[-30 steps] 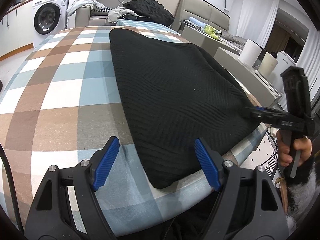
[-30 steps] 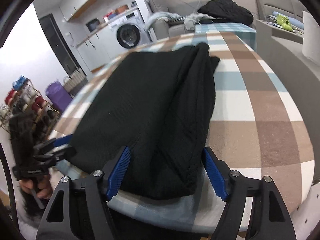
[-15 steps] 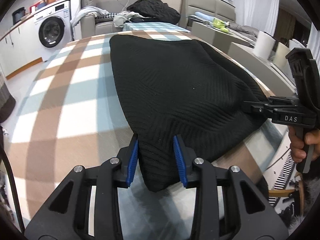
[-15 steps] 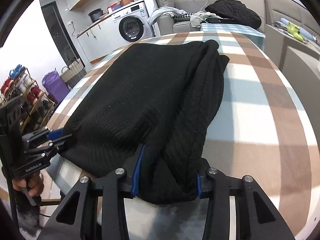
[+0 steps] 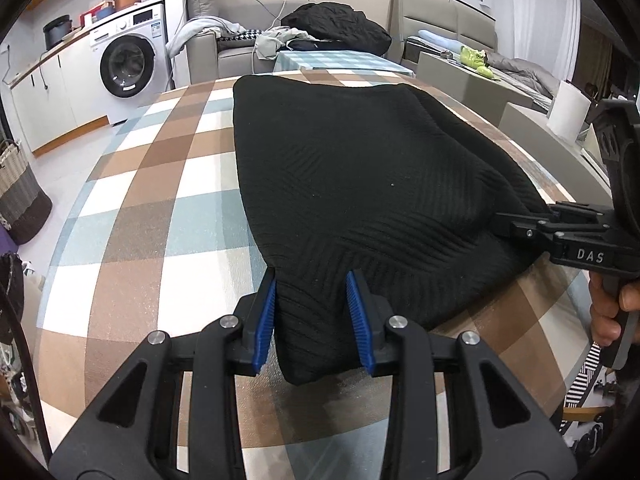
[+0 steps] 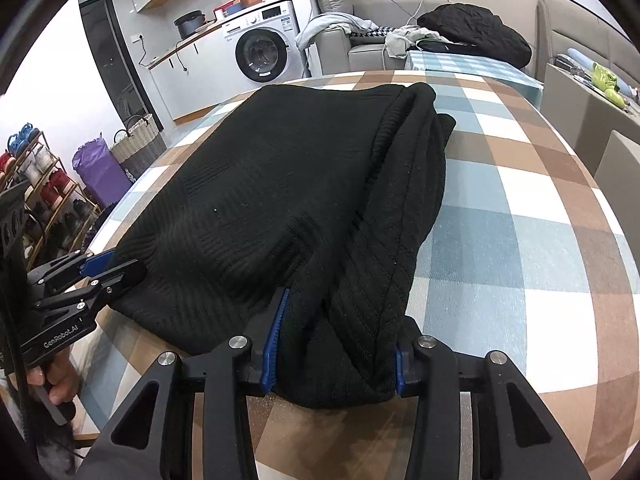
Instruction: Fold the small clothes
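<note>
A black knitted garment point(image 5: 360, 168) lies spread on the checked tablecloth point(image 5: 160, 208), its right side folded into thick ridges point(image 6: 408, 184). My left gripper point(image 5: 312, 284) is shut on the near left corner of its hem, the blue pads pressing bunched cloth. It also shows at the left of the right wrist view, as the left gripper point(image 6: 108, 268). My right gripper point(image 6: 340, 328) is shut on the near right corner, where thick folds hide most of its right pad. From the left wrist view, the right gripper point(image 5: 516, 224) bites the garment's right edge, with a hand on its handle.
Beyond the table stand a washing machine point(image 5: 128, 60) and a sofa piled with clothes point(image 5: 332, 32). A woven basket point(image 6: 138, 140) and a shoe rack point(image 6: 36, 184) are on the floor at the left. A paper roll point(image 5: 568, 108) stands at the right.
Both grippers went from open to shut on the garment's near corners. Both then moved forward over the table, carrying the near hem away from the table's front edge.
</note>
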